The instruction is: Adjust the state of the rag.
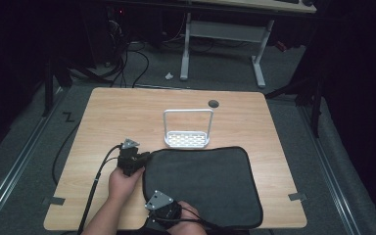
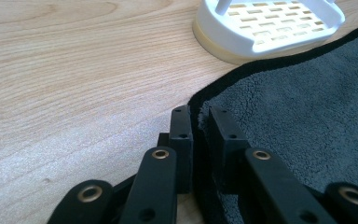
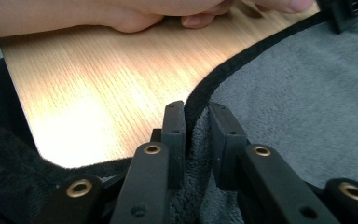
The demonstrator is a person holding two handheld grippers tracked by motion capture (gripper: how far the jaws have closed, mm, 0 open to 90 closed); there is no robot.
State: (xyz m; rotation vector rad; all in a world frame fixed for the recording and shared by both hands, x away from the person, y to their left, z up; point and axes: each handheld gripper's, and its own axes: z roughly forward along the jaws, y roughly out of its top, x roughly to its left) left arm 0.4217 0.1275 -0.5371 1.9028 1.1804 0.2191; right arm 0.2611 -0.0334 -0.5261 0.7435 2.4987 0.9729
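Grey towel [image 1: 203, 183] with a black hem lies flat on the near half of the table [image 1: 107, 112]. Left gripper [image 2: 199, 126] has its fingers clamped on the towel's left hem; right gripper [image 3: 196, 123] has its fingers pinching the near-left corner, which is lifted and bunched between them. Beyond the towel's far edge stands a white slotted rack [image 1: 187, 138], empty, just beside the hem.
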